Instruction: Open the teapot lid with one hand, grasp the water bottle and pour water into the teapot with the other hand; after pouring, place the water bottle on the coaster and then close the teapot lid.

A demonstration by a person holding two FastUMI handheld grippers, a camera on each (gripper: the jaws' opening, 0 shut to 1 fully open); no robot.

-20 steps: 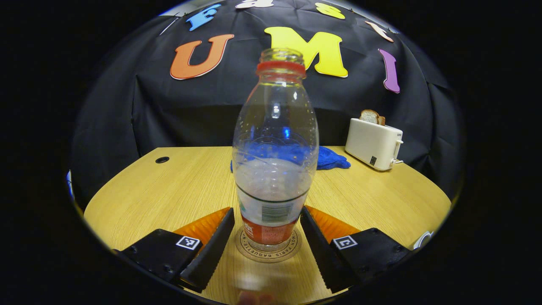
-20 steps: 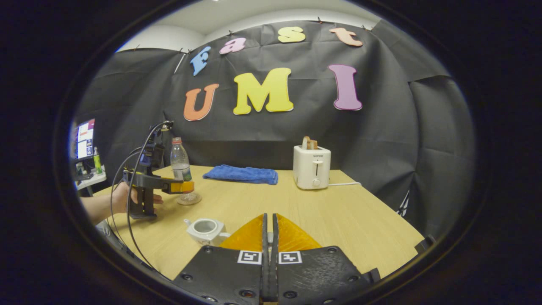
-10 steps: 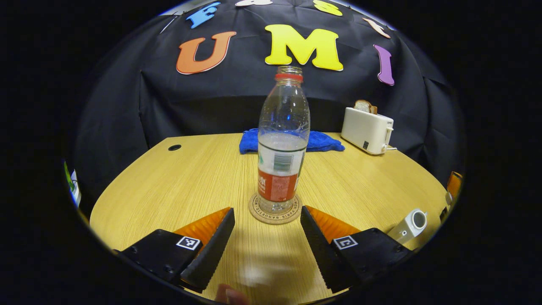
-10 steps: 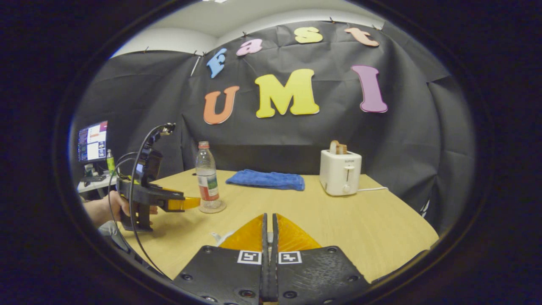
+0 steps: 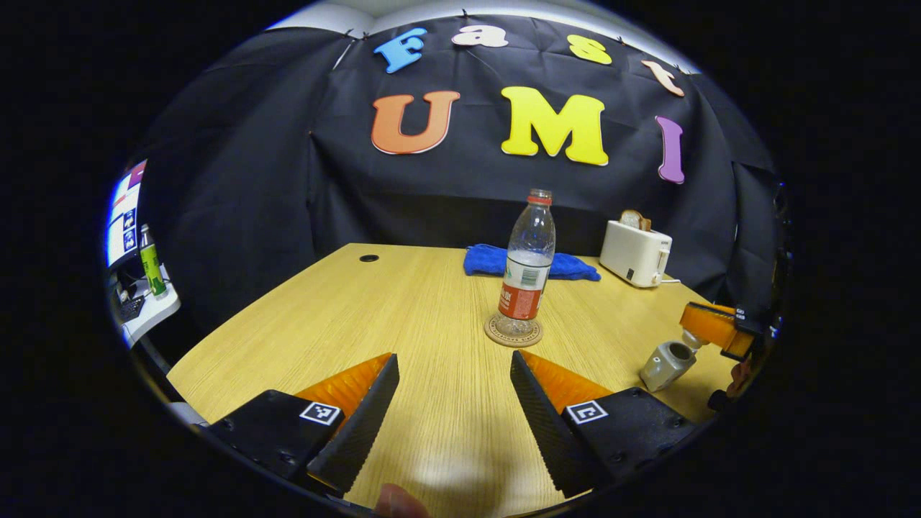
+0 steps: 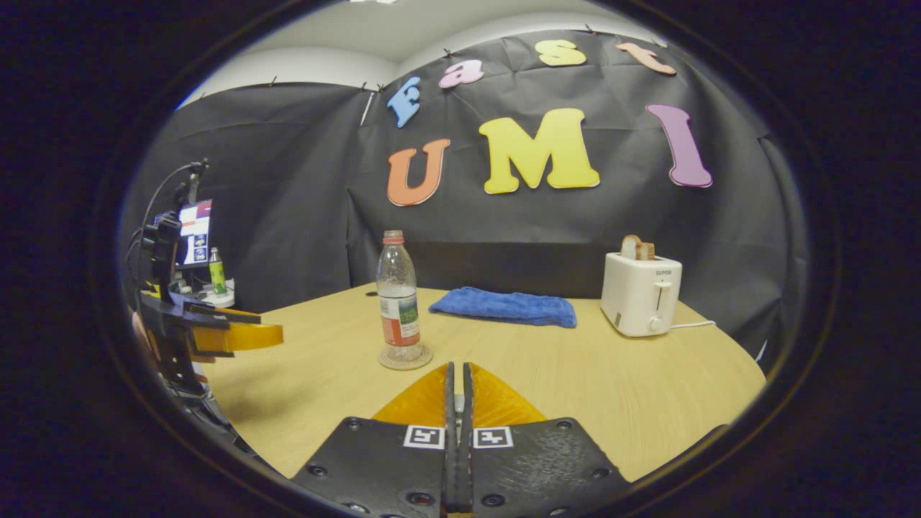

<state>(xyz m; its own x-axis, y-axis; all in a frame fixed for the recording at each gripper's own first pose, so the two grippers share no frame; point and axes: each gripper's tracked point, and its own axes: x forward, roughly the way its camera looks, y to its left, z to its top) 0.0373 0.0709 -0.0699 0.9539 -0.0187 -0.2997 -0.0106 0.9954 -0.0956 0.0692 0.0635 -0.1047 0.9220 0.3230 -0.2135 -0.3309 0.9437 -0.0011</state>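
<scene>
The clear water bottle (image 5: 529,266), red-labelled and uncapped, stands upright on the round cork coaster (image 5: 513,332); the right gripper view has the bottle (image 6: 398,302) on the coaster (image 6: 405,357) too. My left gripper (image 5: 455,403) is open and empty, well back from the bottle, and appears at the far left as the left gripper (image 6: 262,327). The white teapot (image 5: 668,362) sits open at the right table edge. Just above it my right gripper (image 5: 709,327) carries a small white lid (image 5: 689,338) at its tip. Its own view shows the right gripper (image 6: 457,403) shut, the lid hidden.
A blue towel (image 6: 504,306) lies at the back of the wooden table (image 6: 575,388), and a white toaster (image 6: 640,295) with bread stands at the back right. A monitor (image 5: 122,216) and a green bottle (image 5: 149,262) sit on a side desk at the left.
My left gripper has drawn back from the bottle, which stays on the coaster. The right gripper's view has swung so that the teapot left its frame.
</scene>
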